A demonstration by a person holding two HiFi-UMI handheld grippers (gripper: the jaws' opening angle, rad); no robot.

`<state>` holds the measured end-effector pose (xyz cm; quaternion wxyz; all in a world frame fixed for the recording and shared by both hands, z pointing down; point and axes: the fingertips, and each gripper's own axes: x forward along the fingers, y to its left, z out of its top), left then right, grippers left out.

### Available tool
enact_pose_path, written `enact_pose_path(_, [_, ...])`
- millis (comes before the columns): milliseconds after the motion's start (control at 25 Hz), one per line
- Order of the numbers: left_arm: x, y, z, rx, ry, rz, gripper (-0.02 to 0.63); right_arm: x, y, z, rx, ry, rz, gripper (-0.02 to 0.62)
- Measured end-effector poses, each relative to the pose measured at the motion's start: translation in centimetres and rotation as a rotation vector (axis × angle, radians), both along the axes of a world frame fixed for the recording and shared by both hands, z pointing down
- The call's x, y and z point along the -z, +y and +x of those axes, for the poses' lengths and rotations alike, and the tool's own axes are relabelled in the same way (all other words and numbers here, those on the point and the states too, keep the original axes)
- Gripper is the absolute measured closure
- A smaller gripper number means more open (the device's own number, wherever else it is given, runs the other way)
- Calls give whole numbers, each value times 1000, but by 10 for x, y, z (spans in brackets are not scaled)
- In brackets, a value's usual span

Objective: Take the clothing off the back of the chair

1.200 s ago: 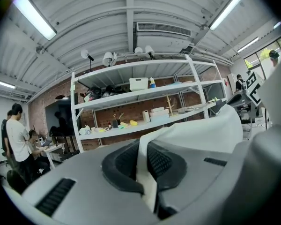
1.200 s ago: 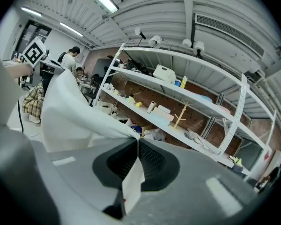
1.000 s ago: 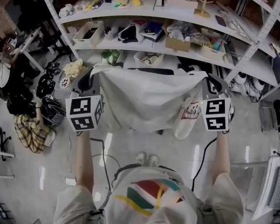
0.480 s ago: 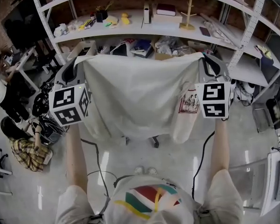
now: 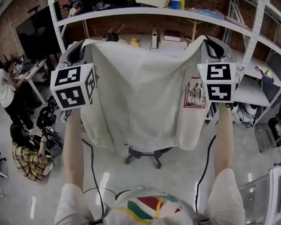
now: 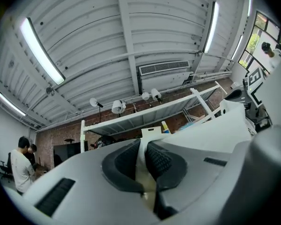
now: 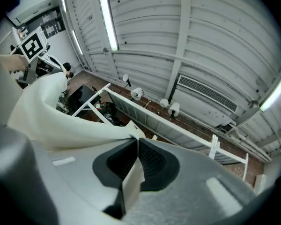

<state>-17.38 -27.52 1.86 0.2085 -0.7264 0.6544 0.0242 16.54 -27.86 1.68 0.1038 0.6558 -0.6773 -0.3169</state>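
A pale cream T-shirt (image 5: pixel 140 93) with a small printed patch hangs spread out high in front of me, held by its two upper corners. My left gripper (image 5: pixel 82 45) is shut on the left corner; the cloth (image 6: pixel 141 165) shows pinched between its dark pads. My right gripper (image 5: pixel 207 41) is shut on the right corner, with a fold of fabric (image 7: pixel 131 182) between its pads. Below the shirt's hem only the black wheeled base of the chair (image 5: pixel 147 154) shows; the chair's back is hidden behind the cloth. The shirt hangs free of the chair.
White metal shelving (image 5: pixel 253 36) packed with boxes and small items stands behind the shirt. Two people (image 5: pixel 4 88) sit and crouch at the left by a desk and bags. Cables (image 5: pixel 91 158) trail down to the glossy floor. Both gripper views look up at the ceiling lights.
Both grippers have risen together, lifting the shirt from the chair back up to shelf height. The chair's base has come into view below the hem.
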Motion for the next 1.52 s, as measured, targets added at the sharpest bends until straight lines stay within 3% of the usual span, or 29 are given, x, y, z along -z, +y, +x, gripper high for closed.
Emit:
enact_pose_path(680, [115,68,16,-52,-46,159,594,121,73,-45,67,34,252,581])
enact_pose_path(1040, [157,134,20,-86,-74,268,594,171,148,-62,117,8,425,581])
enact_pose_path(1320, [165,169,31,-127,-77,301,594,179,183,-69,167,-15,465,581])
enact_pose_path(1520, [107,170,48,-184,-66,232,594,129,195,-77,233,-51,419,581])
